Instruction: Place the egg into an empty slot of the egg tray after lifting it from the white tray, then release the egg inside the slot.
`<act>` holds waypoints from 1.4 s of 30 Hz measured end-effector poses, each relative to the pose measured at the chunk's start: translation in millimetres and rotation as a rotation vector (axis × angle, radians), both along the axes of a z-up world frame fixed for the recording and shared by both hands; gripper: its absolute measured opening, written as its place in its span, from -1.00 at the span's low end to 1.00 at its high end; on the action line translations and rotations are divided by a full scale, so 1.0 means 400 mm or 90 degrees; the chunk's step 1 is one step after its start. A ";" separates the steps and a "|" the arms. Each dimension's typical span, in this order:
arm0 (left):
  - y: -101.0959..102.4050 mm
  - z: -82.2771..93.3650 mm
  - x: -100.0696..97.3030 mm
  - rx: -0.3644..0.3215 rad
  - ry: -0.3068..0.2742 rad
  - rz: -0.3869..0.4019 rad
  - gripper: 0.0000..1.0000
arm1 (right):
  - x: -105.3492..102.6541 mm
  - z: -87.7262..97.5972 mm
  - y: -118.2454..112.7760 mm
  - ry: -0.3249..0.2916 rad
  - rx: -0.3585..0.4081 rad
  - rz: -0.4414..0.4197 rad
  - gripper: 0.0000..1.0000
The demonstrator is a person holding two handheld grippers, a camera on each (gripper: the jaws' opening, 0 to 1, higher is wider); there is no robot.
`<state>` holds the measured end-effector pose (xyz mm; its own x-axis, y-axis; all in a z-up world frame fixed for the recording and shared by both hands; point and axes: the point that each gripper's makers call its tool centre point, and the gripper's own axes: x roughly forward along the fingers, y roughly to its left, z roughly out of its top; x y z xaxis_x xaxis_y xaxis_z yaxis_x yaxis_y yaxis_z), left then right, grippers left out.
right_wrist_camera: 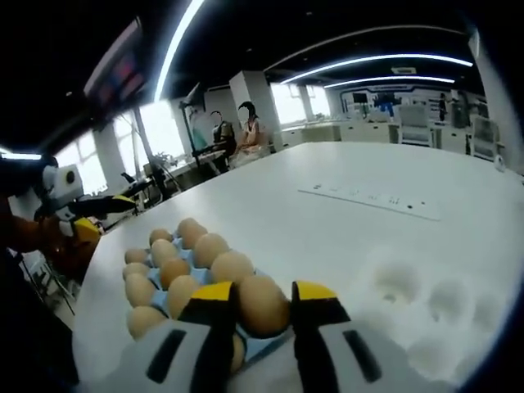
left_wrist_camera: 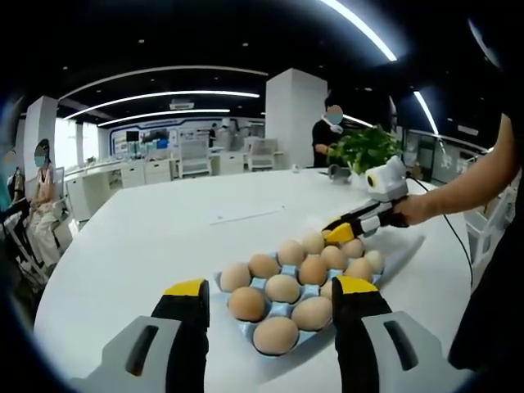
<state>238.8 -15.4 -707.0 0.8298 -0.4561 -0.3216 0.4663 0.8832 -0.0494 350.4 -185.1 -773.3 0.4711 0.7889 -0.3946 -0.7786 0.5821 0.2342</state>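
A blue egg tray holding several brown eggs lies on the white round table, just beyond my left gripper. That gripper is wide open with nothing between its jaws. My right gripper, held in a hand, reaches in from the right over the tray's far end. In the right gripper view, my right gripper is shut on a brown egg just above the near corner of the egg tray. The dimpled white tray lies right of it, its hollows bare.
A flat white strip lies mid-table. A potted plant stands at the far edge with a person behind it. People sit at the table's side. My left gripper hovers beyond the egg tray. Bare tabletop spreads around.
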 end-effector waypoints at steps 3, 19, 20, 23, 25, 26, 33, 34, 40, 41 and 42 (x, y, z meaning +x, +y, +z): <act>-0.003 0.000 0.000 -0.002 0.000 -0.002 0.22 | -0.002 0.004 -0.011 0.001 0.008 -0.005 -0.44; -0.014 0.011 -0.014 -0.001 -0.008 -0.013 0.22 | -0.052 0.084 -0.084 -0.020 0.087 -0.017 -0.30; -0.015 0.011 -0.015 -0.002 -0.009 -0.014 0.22 | -0.061 0.092 -0.081 -0.029 0.097 -0.002 -0.24; -0.015 0.011 -0.019 -0.001 -0.010 -0.015 0.22 | -0.097 0.113 -0.077 -0.042 0.115 0.035 -0.11; -0.017 0.012 -0.022 -0.001 -0.010 -0.017 0.21 | -0.116 0.126 -0.075 -0.048 0.125 0.046 0.02; -0.017 0.012 -0.023 -0.001 -0.011 -0.017 0.21 | -0.129 0.127 -0.075 -0.045 0.121 0.055 0.04; -0.026 0.012 -0.029 -0.001 -0.012 -0.026 0.21 | -0.187 0.152 -0.084 -0.057 0.136 0.094 0.69; -0.028 0.013 -0.030 -0.002 -0.012 -0.028 0.21 | -0.199 0.154 -0.082 -0.051 0.138 0.101 0.75; -0.034 0.016 -0.038 -0.002 -0.016 -0.035 0.21 | -0.263 0.146 -0.080 -0.052 0.109 0.148 0.90; -0.034 0.015 -0.041 -0.002 -0.016 -0.036 0.21 | -0.273 0.146 -0.081 -0.044 0.113 0.152 0.89; -0.034 0.015 -0.043 -0.001 -0.017 -0.036 0.21 | -0.278 0.147 -0.082 -0.038 0.117 0.152 0.89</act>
